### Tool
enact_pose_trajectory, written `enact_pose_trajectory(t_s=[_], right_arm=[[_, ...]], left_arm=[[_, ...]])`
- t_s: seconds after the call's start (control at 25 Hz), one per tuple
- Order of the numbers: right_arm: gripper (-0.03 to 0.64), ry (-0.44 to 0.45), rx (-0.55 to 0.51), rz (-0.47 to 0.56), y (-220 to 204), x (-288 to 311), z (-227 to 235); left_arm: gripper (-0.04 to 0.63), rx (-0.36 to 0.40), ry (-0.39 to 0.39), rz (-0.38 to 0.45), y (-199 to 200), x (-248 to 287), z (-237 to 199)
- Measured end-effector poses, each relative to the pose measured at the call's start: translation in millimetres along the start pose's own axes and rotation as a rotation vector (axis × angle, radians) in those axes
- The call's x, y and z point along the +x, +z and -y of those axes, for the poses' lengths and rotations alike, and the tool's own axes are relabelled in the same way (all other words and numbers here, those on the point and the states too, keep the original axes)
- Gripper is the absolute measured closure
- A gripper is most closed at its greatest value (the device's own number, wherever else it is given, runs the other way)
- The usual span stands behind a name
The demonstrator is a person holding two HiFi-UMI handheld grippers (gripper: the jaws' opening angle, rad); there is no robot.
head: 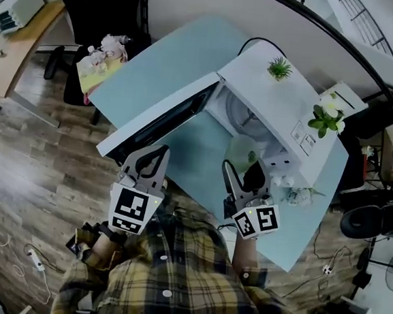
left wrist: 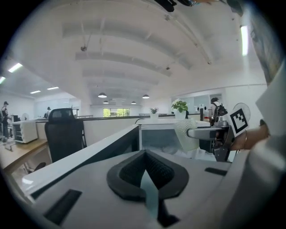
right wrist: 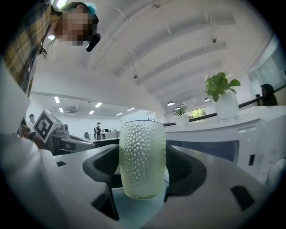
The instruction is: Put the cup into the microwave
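A pale green dimpled glass cup (right wrist: 142, 159) stands upright between the jaws of my right gripper (right wrist: 142, 181), which is shut on it. In the head view the cup (head: 241, 153) hangs above the light blue table (head: 166, 56), just in front of the open cavity (head: 244, 119) of the white microwave (head: 287, 92). The microwave door (head: 160, 119) is swung wide open to the left. My left gripper (head: 150, 157) sits close to the door's outer edge, its jaws shut with nothing between them. The left gripper view shows its shut jaws (left wrist: 145, 154), with the cup (left wrist: 185, 134) off to the right.
Two small potted plants (head: 280, 68) (head: 326, 118) stand on top of the microwave. Small toys and a yellow item (head: 101, 59) lie at the table's far left corner, beside a black office chair (head: 99, 14). Cables and a power strip (head: 35, 260) lie on the wooden floor.
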State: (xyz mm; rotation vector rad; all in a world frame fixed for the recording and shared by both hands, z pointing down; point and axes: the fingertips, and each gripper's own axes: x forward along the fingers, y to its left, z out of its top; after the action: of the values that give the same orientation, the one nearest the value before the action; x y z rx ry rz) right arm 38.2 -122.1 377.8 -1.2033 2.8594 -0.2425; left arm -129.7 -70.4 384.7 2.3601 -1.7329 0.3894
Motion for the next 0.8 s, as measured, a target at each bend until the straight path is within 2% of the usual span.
enact_pose_trajectory(t_s=[0.4,0.6,0.8], right_arm=[[0.291,-0.313,0.009,-0.002,-8.5,-46.3,20.2],[0.291,-0.412,0.011,-0.002,-13.3,-66.1,18.0],[0.291,-0.467,0.02,0.001,-15.7,-77.8,21.7]], left_arm=[[0.604,0.067,-0.31,-0.013,3.3,47.0,28.3],[0.604,0.085,-0.405,-0.02,0.5,54.1,40.2],[0.604,0.101,-0.458,-0.025,1.1,59.6,51.2]])
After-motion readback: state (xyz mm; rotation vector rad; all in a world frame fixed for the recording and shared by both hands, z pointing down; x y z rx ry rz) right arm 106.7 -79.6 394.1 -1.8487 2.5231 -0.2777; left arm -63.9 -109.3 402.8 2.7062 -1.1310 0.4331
